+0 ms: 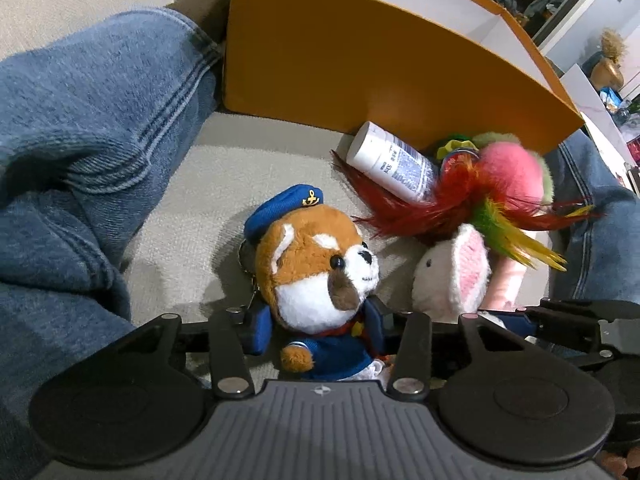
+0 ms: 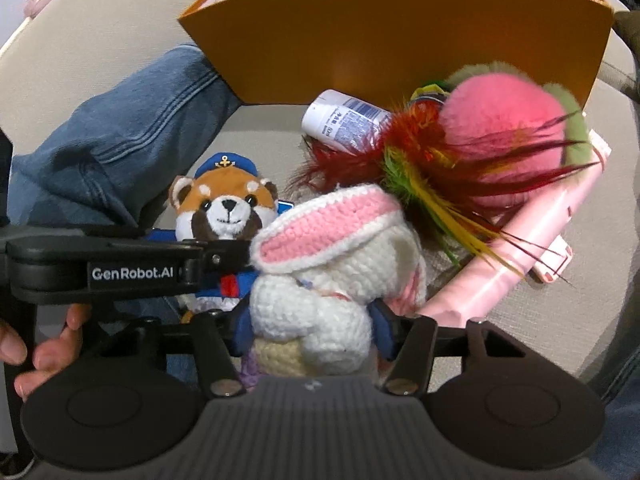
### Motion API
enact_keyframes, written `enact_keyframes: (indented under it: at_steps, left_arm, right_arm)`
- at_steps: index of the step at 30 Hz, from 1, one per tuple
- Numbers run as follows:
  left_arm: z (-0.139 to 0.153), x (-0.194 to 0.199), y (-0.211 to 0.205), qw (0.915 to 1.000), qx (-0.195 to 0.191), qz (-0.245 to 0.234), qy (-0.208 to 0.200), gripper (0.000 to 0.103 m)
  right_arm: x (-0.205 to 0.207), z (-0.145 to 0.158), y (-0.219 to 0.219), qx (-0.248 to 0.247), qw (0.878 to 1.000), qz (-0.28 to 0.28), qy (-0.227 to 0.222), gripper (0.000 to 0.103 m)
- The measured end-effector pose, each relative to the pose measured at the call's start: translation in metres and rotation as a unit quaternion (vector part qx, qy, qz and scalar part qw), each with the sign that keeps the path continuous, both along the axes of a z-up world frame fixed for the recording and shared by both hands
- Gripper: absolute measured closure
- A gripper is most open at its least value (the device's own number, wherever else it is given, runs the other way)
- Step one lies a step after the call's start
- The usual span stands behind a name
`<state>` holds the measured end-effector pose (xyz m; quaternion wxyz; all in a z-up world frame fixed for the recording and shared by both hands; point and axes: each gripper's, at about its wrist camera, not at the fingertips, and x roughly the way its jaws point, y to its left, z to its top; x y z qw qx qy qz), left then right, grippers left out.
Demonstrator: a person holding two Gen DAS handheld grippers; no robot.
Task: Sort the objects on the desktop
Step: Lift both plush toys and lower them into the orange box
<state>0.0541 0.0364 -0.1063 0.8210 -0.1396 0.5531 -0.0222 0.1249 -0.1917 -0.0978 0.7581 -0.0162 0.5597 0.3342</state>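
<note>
Two plush toys pinched at once.
Our left gripper (image 1: 316, 320) clamped the sailor red panda (image 1: 316, 264); our right gripper (image 2: 312, 320) clamped the crochet rabbit (image 2: 320, 280). Beyond lay a white bottle (image 1: 390, 162), feathers (image 1: 460, 208), then the orange box (image 1: 360, 60).

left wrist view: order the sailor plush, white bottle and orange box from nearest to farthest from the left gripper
1. sailor plush, gripped between the fingers of the left gripper, at centre.
2. white bottle, lying tilted, beyond the plush and to the right.
3. orange box, farthest, standing across the back behind the bottle.
</note>
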Motion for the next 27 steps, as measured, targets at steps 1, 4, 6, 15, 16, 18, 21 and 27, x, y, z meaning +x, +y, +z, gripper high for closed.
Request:
enact_keyframes:
  at_steps: [1, 4, 6, 15, 16, 18, 21, 27]
  left_arm:
    - [0.003, -0.002, 0.001, 1.0, 0.001, 0.0, -0.003, 0.051]
    - [0.018, -0.008, 0.007, 0.9998, -0.006, 0.003, -0.018, 0.051]
    - [0.029, -0.008, 0.007, 0.9994, -0.014, 0.005, -0.03, 0.051]
    - [0.11, -0.003, 0.027, 0.9929, 0.005, -0.004, -0.118, 0.051]
    - [0.118, 0.001, 0.028, 0.9917, 0.006, -0.009, -0.128, 0.051]
    - [0.135, 0.013, 0.025, 0.9886, 0.012, -0.017, -0.149, 0.051]
    - [0.159, 0.029, 0.021, 0.9822, 0.033, -0.03, -0.182, 0.051]
    - [0.192, 0.073, 0.009, 0.9727, 0.054, -0.052, -0.22, 0.051]
  right_arm:
    - [0.0, 0.003, -0.001, 0.005, 1.0, 0.003, -0.001, 0.045]
    - [-0.004, 0.017, -0.003, 0.018, 1.0, 0.016, -0.017, 0.046]
    - [-0.005, 0.03, -0.003, 0.026, 0.999, 0.029, -0.032, 0.046]
    - [0.011, 0.102, -0.007, 0.096, 0.988, 0.064, -0.103, 0.045]
    - [0.015, 0.11, -0.006, 0.103, 0.986, 0.067, -0.116, 0.045]
    - [0.023, 0.123, -0.004, 0.112, 0.981, 0.068, -0.141, 0.045]
    - [0.041, 0.144, -0.002, 0.123, 0.974, 0.065, -0.18, 0.045]
    - [0.092, 0.169, -0.003, 0.147, 0.963, 0.039, -0.222, 0.045]
